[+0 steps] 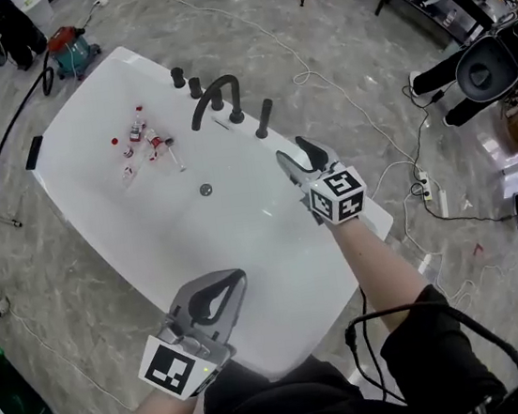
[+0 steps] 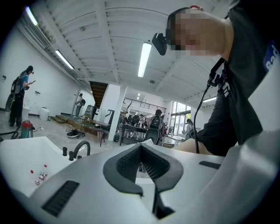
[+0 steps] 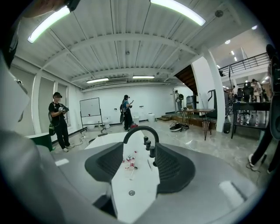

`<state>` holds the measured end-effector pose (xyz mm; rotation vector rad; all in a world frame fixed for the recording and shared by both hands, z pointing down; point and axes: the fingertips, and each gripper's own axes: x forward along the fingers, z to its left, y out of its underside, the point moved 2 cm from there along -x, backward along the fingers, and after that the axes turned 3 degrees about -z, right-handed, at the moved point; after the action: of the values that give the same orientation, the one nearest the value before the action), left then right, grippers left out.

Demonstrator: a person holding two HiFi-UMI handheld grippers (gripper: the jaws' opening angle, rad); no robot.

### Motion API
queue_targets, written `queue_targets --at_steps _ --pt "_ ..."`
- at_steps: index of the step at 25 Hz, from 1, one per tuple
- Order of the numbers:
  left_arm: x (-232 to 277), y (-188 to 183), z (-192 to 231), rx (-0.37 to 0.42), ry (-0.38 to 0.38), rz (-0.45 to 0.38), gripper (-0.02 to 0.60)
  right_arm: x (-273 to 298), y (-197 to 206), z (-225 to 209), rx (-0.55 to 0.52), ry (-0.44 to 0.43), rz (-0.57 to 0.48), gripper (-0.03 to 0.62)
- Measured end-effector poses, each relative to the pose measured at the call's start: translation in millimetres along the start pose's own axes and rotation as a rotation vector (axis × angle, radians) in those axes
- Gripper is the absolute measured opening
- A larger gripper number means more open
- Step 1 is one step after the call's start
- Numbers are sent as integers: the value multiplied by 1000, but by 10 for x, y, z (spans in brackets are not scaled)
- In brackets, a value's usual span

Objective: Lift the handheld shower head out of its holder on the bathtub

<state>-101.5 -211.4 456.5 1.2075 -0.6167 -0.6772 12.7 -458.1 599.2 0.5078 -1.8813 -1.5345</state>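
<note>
Right gripper [image 1: 293,151] wide open and empty, left gripper [image 1: 238,274] shut on nothing; I could knock the faucet [image 1: 216,96] beside the shower head [image 1: 266,116] if I drift.

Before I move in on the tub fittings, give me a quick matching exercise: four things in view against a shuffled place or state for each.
Things:
1 faucet spout
2 small bottles
3 drain
4 right hand-held gripper

Places or states:
A jaws apart, gripping nothing
B lying on the bathtub floor, beyond the drain
C black arch on the rim
D round, middle of the floor

Pairs: 1-C, 2-B, 3-D, 4-A
</note>
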Motion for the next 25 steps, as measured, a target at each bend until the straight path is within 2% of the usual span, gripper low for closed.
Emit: queue_targets --at_steps 10,15,20,25 --pt "82 331 397 -36 -30 22 0 797 367 -472 -2 27 68 209" --pt "151 381 612 -35 -42 13 0 1096 579 -654 59 53 77 215" --pt "158 415 794 -47 -57 7 0 1348 795 -898 61 104 110 222" --pt "174 612 932 -61 -59 27 0 1611 978 -1120 54 141 138 222"
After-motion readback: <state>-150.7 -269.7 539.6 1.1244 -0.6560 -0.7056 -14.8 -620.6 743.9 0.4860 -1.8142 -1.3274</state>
